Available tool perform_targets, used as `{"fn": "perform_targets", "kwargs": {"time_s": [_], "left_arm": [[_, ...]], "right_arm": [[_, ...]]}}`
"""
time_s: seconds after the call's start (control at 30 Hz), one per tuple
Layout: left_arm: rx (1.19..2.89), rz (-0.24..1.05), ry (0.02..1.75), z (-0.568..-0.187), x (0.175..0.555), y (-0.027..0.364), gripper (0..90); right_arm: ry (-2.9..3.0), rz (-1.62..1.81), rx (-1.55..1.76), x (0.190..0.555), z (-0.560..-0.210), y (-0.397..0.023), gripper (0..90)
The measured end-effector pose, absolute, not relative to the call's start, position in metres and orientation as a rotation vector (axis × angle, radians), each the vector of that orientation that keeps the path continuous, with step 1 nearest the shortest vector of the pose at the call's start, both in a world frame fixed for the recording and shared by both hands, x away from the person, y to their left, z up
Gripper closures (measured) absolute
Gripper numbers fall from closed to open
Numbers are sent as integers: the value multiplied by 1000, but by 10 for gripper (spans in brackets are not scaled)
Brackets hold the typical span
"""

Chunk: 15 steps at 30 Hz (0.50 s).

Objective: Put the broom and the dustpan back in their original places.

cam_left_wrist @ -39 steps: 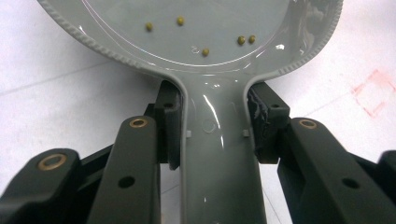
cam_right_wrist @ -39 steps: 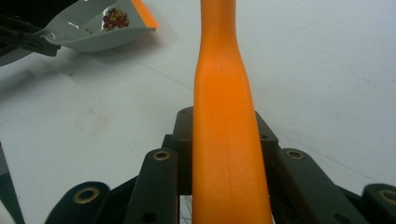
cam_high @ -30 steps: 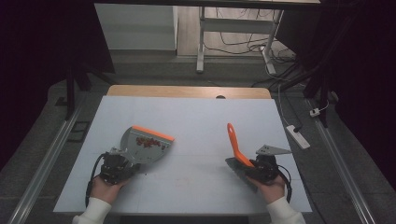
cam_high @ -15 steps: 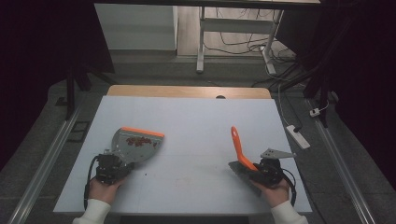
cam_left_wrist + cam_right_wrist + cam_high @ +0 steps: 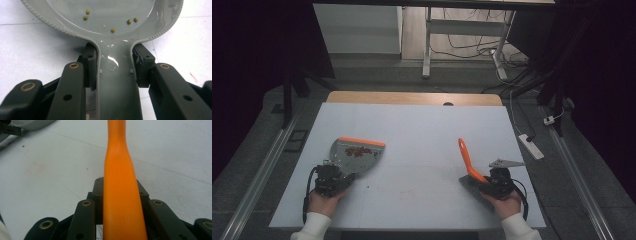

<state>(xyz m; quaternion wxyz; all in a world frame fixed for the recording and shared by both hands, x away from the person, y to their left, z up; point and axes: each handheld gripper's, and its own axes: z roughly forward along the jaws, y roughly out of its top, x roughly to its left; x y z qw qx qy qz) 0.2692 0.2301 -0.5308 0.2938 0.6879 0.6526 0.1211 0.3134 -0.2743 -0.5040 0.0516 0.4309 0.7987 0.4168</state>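
The left gripper [image 5: 331, 179], at the lower left of the high view, has its jaws clamped on the grey handle of a dustpan [image 5: 356, 152] holding small yellowish beads [image 5: 113, 30]; the right gripper [image 5: 495, 182], at the lower right, grips an orange brush handle [image 5: 467, 159] tilted up over the white table [image 5: 422, 135].

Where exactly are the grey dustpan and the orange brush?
grey dustpan [image 5: 357, 154], high view, on its flat pan.
orange brush [image 5: 119, 187], right gripper view, on its handle.
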Motion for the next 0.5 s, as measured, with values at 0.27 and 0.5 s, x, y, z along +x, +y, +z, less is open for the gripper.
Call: {"fn": "perform_targets", "kwargs": {"time_s": [0.27,0.5], "left_arm": [[1836,319,1735,-531,270,231,611],[1833,317,1733,-531,270,231,603]], "right_arm": [[2408,1210,1376,324,-507,-281,677],[2422,1148,1415,335,-510,-285,583]]}}
